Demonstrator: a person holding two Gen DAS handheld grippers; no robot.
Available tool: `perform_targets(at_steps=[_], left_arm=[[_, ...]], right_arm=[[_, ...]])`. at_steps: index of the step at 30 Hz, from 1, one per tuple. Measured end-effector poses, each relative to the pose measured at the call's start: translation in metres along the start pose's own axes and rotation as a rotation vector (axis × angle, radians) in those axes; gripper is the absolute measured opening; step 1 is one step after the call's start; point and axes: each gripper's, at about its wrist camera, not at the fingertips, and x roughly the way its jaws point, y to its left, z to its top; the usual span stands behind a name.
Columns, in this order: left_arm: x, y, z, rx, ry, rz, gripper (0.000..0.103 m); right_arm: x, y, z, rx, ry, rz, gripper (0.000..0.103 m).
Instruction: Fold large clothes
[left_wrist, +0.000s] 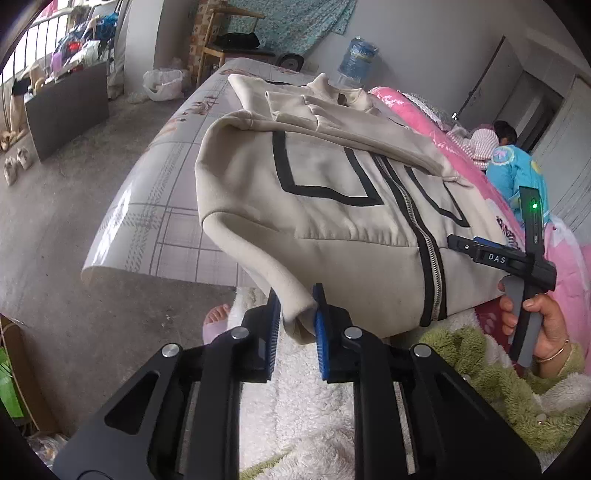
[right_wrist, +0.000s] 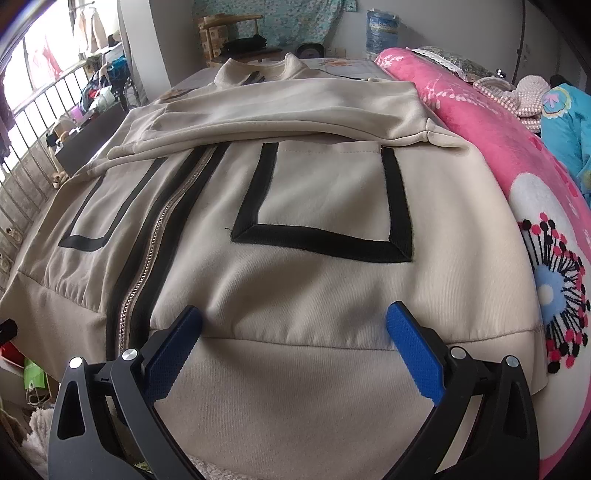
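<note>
A beige zip-up jacket (left_wrist: 332, 184) with black trim lies spread on the bed, its sleeves folded across the chest. My left gripper (left_wrist: 296, 319) is shut on the jacket's lower left hem corner, and the fabric is pinched between the blue pads and lifted off the bed's edge. In the right wrist view the jacket (right_wrist: 295, 288) fills the frame. My right gripper (right_wrist: 295, 328) is open, its blue fingers (right_wrist: 410, 343) spread wide over the waistband to the right of the zipper. A hand (left_wrist: 535, 325) holds the right gripper's handle.
The bed (left_wrist: 166, 184) has a checked sheet, and a pink blanket (right_wrist: 498, 166) lies along its right side. A person in blue (left_wrist: 517, 170) lies beyond the blanket. A water bottle (left_wrist: 356, 61) stands at the bed's far end. A bare foot (left_wrist: 218, 317) rests on the floor.
</note>
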Motion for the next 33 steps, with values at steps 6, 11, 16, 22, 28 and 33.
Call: perform_targets(at_steps=[6,11,16,22,28,33], left_arm=[[0.005,-0.016,0.007,0.079,-0.001,0.074,0.01],[0.001,-0.016,0.007,0.074,-0.018,0.075,0.009],[0.0,-0.016,0.006,0.08,-0.02,0.085,0.008],[0.001,-0.015,0.006,0.091,-0.014,0.092,0.007],[0.003,-0.015,0.006,0.099,-0.008,0.091,0.007],[0.002,-0.018,0.006,0.112,-0.015,0.091,0.007]], right_arm=[[-0.012,-0.005,0.0,-0.033,0.029,0.026,0.097],[-0.047,-0.031,-0.013,-0.012,0.001,0.015,0.097],[-0.077,-0.072,-0.038,0.086,0.036,-0.025,0.091],[-0.092,-0.107,-0.061,0.233,0.08,-0.022,0.081],[-0.076,-0.124,-0.068,0.328,0.107,0.02,0.065],[-0.061,-0.132,-0.069,0.358,0.134,0.057,0.035]])
